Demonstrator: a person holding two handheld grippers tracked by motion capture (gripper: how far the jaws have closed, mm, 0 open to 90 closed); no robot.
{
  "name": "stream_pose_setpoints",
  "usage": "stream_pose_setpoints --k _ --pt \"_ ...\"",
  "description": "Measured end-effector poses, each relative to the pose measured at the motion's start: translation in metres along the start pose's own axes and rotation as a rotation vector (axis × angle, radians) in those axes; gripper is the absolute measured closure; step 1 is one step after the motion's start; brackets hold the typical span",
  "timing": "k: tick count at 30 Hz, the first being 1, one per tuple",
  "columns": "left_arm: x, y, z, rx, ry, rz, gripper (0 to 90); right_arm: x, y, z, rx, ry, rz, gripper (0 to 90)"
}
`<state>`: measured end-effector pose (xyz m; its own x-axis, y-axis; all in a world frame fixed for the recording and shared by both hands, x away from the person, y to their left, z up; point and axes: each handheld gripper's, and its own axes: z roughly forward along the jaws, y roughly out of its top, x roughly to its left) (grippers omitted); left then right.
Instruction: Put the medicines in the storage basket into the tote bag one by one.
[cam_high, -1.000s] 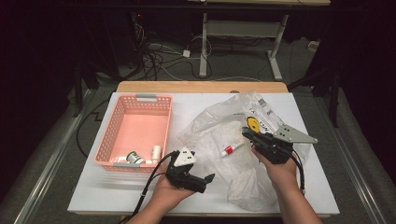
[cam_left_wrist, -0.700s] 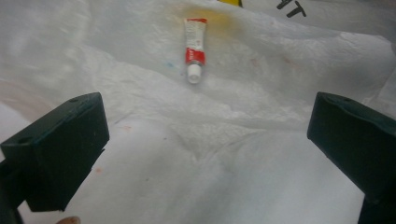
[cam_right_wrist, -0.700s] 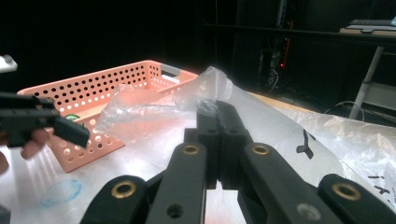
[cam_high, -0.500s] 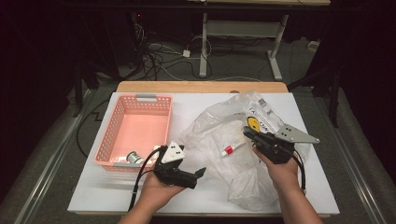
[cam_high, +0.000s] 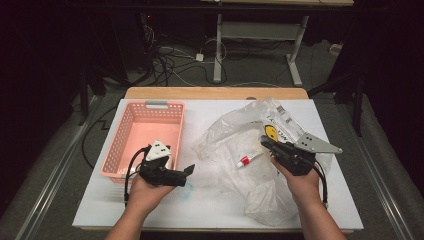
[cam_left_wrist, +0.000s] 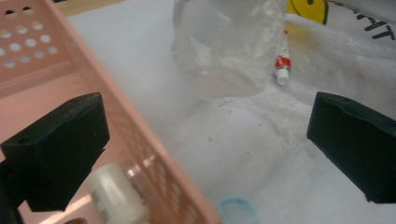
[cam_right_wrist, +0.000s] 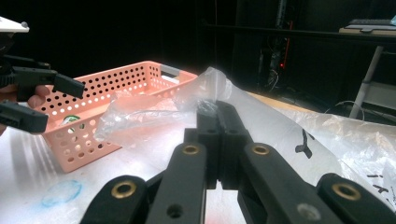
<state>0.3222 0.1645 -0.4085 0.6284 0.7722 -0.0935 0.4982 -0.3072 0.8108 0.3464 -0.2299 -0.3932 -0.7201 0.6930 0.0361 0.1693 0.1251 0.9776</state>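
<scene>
A clear plastic bag (cam_high: 235, 135) with a yellow smiley print lies crumpled on the white table (cam_high: 210, 210). My right gripper (cam_high: 265, 141) is shut on a fold of the bag (cam_right_wrist: 261, 126), its jaws pressed together on the film (cam_right_wrist: 217, 111). A small white tube with a red band (cam_high: 248, 160) lies inside the bag (cam_left_wrist: 233, 56), just left of that gripper. My left gripper (cam_high: 186, 172) hovers open and empty at the near right corner of the pink basket (cam_high: 131, 131). One of its jaws is over the basket wall (cam_left_wrist: 140, 140), the other over the bag, and the tube (cam_left_wrist: 282, 65) lies ahead.
A white bottle (cam_left_wrist: 114, 198) lies in the basket's near corner. A blue smudge (cam_left_wrist: 236, 207) marks the table beside the basket. My left gripper (cam_right_wrist: 28, 100) and the basket (cam_right_wrist: 116, 93) show at the left of the right gripper view. Dark floor with cables lies beyond the table.
My left gripper has moved left and slightly up, from the table's front middle to the basket's near right corner. The right gripper has stayed put on the bag.
</scene>
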Motion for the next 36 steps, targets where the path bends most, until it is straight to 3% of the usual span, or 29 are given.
stream_pose_setpoints --k 21,27,31,36 --pt "0.070 -0.021 -0.037 0.031 0.167 -0.144 0.0 -0.002 -0.003 0.001 0.011 -0.002 0.005 90.0" --pt "0.081 -0.029 -0.047 0.056 0.210 -0.159 0.0 -0.002 -0.004 0.001 0.017 -0.002 0.010 90.0" --pt "0.089 -0.033 -0.052 0.062 0.228 -0.190 0.0 -0.003 -0.004 0.001 0.019 -0.004 0.009 90.0" --pt "0.092 -0.034 -0.051 0.073 0.226 -0.198 0.0 -0.001 -0.004 0.002 0.026 -0.005 0.010 90.0"
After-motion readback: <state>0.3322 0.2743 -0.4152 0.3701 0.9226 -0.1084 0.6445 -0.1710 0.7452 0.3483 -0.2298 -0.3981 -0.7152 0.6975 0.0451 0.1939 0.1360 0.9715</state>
